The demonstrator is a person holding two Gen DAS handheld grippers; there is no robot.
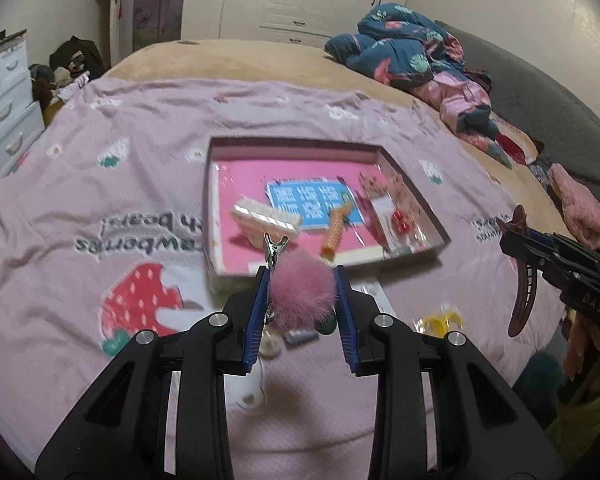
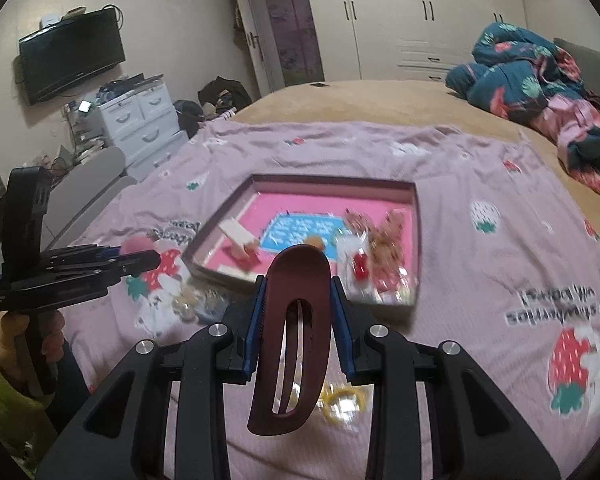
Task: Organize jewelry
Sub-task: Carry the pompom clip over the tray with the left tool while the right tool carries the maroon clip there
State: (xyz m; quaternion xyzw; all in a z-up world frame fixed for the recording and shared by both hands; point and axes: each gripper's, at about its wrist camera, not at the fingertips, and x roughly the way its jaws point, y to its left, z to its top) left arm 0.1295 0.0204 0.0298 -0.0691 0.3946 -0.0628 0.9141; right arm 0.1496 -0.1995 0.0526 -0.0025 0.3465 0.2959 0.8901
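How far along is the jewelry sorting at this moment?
Partly done: the pink box already holds an orange clip, a white comb and packaged pieces. In hand: the left gripper clamps a pink pompom clip, the right gripper a maroon hair claw. Left: a yellow item and small pieces on the blanket.

Bed: carrying a lilac strawberry blanket, a crumpled floral quilt
Blanket: holding an open pink box, yellow rings lying beside it
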